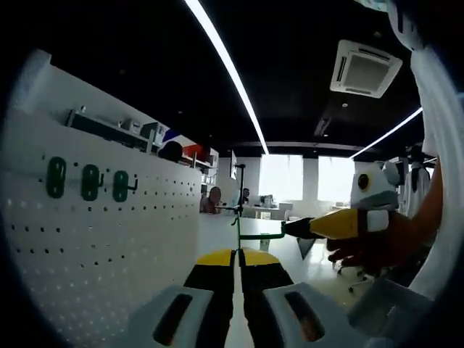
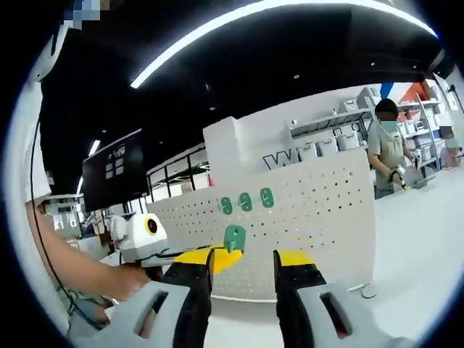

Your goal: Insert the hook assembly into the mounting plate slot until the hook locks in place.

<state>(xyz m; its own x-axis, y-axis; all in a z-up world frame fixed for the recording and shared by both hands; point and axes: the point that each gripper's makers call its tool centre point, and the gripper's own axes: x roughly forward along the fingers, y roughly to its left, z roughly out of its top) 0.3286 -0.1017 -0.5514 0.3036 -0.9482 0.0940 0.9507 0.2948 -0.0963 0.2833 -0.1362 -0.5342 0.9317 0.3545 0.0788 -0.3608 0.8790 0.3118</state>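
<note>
My left gripper (image 1: 237, 262) is shut on a thin green hook assembly (image 1: 239, 221), whose wire rises from the jaws and bends off to the right. The right gripper (image 1: 330, 225) comes in from the right, its yellow tip close to the wire's end. To the left stands the white perforated mounting plate (image 1: 109, 239), with three green hooks (image 1: 90, 181) fixed in a row. In the right gripper view my right gripper (image 2: 243, 264) is open. The hook's green base (image 2: 234, 238) sits above its left jaw, in front of the plate (image 2: 326, 210) and its mounted hooks (image 2: 246, 202).
A white table (image 1: 217, 232) runs away beside the plate. A hand (image 1: 377, 246) holds the right gripper. Shelves (image 2: 341, 119) with boxes stand behind the plate. A person (image 2: 388, 148) stands at the right and others sit at far desks (image 1: 212, 199).
</note>
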